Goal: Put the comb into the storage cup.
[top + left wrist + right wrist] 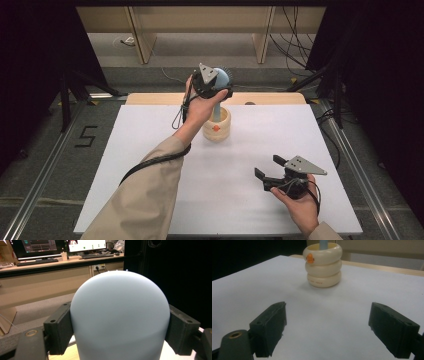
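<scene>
Matte blue domed brush handle point(120, 317) clamped between left tongs point(120, 330).

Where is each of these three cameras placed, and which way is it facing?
High view: above the person's side, looking forward and down on the white table; both forearms, left gripper, right gripper.
Left gripper view: on the left gripper, looking between its jaws clamped on the blue brush head, toward a desk.
Right gripper view: low over the table, open jaws toward the cream holder.
Shared: the holder shows in the high and right gripper views.

Even light, dark edges, perhaps soft
</scene>
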A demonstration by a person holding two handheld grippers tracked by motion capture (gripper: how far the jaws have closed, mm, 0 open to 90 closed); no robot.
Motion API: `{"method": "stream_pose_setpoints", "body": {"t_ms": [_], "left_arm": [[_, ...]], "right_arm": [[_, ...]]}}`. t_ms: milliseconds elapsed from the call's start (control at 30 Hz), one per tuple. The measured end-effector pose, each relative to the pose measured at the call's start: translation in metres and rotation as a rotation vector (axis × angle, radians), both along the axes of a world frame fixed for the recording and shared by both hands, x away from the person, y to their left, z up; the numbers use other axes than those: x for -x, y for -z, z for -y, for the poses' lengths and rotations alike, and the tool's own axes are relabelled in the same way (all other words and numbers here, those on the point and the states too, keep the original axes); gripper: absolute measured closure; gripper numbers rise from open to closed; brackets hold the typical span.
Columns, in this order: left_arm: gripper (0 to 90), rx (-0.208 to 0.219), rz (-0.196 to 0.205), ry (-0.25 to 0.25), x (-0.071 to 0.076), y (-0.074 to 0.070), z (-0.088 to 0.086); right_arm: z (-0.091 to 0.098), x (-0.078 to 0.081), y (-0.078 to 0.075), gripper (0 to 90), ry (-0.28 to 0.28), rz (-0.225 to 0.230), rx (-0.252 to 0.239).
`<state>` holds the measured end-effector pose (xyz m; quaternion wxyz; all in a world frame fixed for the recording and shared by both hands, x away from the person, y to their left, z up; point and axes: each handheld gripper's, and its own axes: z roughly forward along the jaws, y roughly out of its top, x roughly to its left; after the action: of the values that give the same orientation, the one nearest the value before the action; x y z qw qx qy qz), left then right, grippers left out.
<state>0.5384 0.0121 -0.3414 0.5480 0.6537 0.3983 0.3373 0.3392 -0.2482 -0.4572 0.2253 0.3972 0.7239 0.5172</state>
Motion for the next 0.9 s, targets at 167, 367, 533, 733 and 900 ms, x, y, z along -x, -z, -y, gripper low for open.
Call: {"method": "stream_pose_setpoints", "body": {"t_ms": [167, 367, 533, 733, 900], "left_arm": [[19.8, -0.003, -0.005, 0.002, -0.001, 0.002, 0.000], [19.7, -0.008, -0.011, 0.001, -0.002, 0.005, 0.000], [19.8, -0.008, -0.015, 0.000, -0.002, 0.007, 0.000], [19.8, -0.011, -0.021, -0.003, -0.003, 0.010, 0.000], [19.8, -0.012, -0.023, -0.005, -0.004, 0.011, 0.000]], "right_arm": [[0.000, 0.000, 0.000, 15.9, 0.000, 0.000, 0.000], [0.000, 0.000, 0.000, 15.9, -0.001, 0.000, -0.001], [0.000, 0.000, 0.000, 15.9, 0.000, -0.001, -0.001], [0.000, 0.000, 0.000, 15.9, -0.001, 0.000, 0.000], [0.000, 0.000, 0.000, 15.9, -0.002, -0.001, -0.001]]}}
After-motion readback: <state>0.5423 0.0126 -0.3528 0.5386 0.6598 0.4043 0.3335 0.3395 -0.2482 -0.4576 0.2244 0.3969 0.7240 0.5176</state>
